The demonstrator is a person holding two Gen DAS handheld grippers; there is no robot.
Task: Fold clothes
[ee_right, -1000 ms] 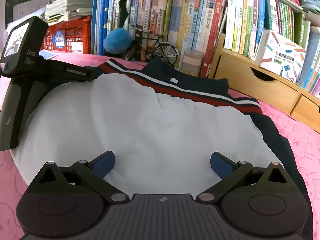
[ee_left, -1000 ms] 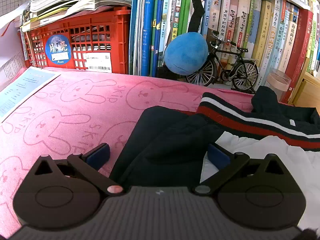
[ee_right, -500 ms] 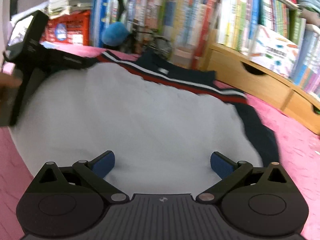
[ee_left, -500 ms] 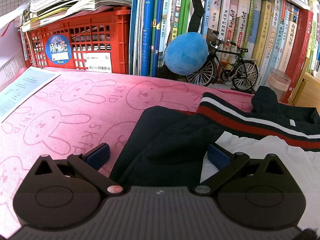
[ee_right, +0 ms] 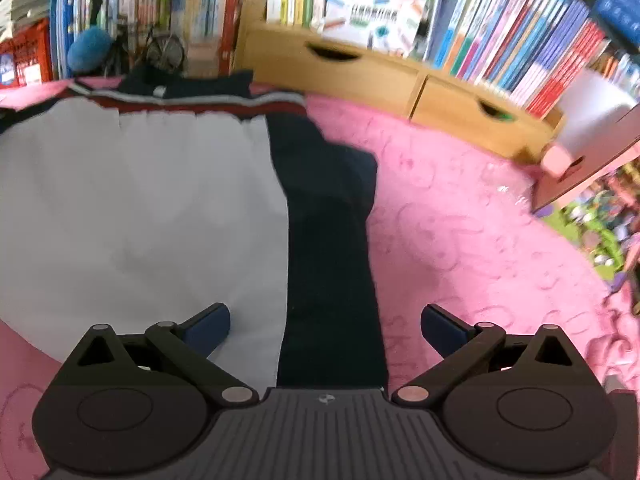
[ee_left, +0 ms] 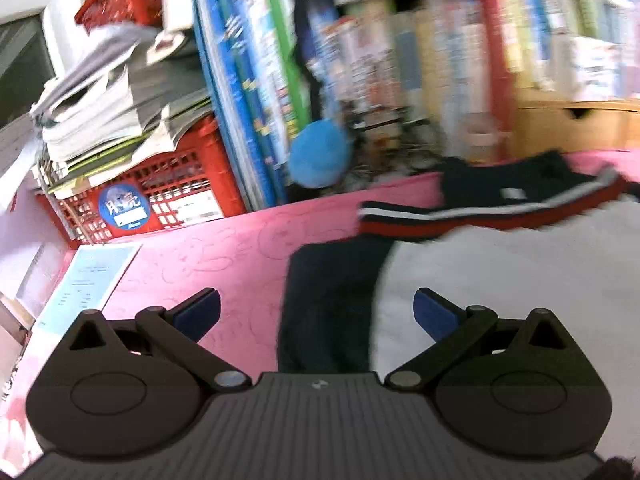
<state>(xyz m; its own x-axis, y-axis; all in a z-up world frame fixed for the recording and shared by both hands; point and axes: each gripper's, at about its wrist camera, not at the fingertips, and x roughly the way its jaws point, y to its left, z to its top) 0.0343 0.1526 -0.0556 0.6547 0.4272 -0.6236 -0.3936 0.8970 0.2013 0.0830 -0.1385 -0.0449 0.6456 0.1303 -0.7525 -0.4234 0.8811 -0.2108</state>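
Grippers: 2, one per wrist cam. Garment: 1. Sleeves visible: 2, one per view.

Left gripper (ee_left: 316, 308): fingers spread wide, nothing between the blue pads (ee_left: 198, 312). It hangs above the cloth, no contact seen. Left pad is over the pink cover (ee_left: 224, 252), right pad over the white panel, w/ the dark sleeve (ee_left: 328, 304) running up the gap between them.

Right gripper (ee_right: 326, 326): fingers likewise released and wide apart, empty. Left pad is over white fabric, right pad over pink cover; the other dark sleeve (ee_right: 332, 264) lies between, running straight away from the cam.

Garment (ee_right: 140, 200): 1 top, laid flat on the pink cover, which is embossed w/ rabbit outlines. Body is white w/ shallow wrinkles. Both sleeves navy, lying alongside the body edges. Across the far end runs 1 band of navy, white and red stripes (ee_left: 472, 218). Beyond it sits a navy collar area w/ 1 small pale label (ee_left: 510, 194).

Mid distance, left view: 1 pale blue printed sheet (ee_left: 92, 276) flat on the cover, left of the gripper.

Far, against the shelf wall: 1 red plastic crate (ee_left: 176, 196) w/ round blue sticker, a paper stack on top; 1 blue ball-shaped item (ee_left: 320, 156); a row of upright books (ee_left: 256, 92), too blurred to count. Right view: 1 wooden drawer unit (ee_right: 380, 76) showing 2 drawer fronts, more books above it.
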